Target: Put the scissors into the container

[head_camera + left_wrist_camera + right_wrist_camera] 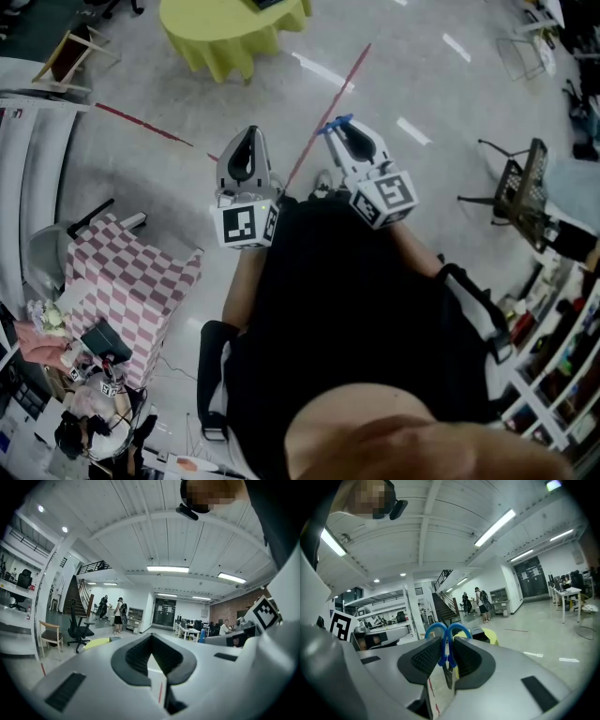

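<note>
My right gripper (340,129) is held up in front of the person's black shirt and is shut on the scissors (447,654). Their blue handle loops (448,631) stick out past the jaw tips, and the blades hang down between the dark pads (425,658). In the head view the blue handles (337,121) show at the gripper's tip. My left gripper (247,136) is beside it, level with it, shut with nothing in it (151,641). I cannot pick out any container in these views.
A round table with a yellow-green cloth (234,33) stands ahead across the floor. A red line (328,103) crosses the grey floor. A pink checkered table (131,277) is at the left, a black chair (523,187) and shelves (553,375) at the right. People (119,613) stand far off.
</note>
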`<state>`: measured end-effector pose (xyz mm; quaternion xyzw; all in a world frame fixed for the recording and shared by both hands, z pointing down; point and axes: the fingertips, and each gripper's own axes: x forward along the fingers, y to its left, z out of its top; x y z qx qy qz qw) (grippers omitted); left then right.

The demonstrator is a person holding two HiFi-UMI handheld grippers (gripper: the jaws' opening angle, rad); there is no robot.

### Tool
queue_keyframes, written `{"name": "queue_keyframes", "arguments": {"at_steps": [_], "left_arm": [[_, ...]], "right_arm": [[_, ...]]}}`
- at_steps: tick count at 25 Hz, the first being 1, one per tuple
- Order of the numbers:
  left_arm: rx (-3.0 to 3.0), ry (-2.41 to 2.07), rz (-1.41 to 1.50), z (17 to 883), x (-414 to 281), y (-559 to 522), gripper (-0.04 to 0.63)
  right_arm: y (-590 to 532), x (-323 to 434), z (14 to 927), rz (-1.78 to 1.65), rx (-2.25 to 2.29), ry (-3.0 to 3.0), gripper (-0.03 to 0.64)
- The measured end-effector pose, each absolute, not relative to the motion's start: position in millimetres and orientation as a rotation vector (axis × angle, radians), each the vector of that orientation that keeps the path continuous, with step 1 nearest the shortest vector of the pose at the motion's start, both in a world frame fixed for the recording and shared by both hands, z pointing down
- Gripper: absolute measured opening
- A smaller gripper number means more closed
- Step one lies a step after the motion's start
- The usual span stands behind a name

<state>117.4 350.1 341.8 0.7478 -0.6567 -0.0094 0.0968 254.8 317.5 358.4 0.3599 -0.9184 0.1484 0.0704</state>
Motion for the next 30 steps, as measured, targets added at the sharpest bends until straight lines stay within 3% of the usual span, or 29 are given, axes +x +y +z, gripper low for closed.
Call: {"name": "queue_keyframes", "arguments": {"at_steps": [17, 30], "left_arm": [[2.306, -1.869, -0.033, 345.4, 60.1, 350.7, -0.002], [2.302, -1.867, -0.022, 356.3, 28.0, 295.6, -0.002]], "right_arm": [[323.0, 193.2, 358.2, 0.43, 1.178, -2.751, 0.082], [257.2, 156.5, 367.9, 0.436, 1.171, -2.772, 0.082]]}}
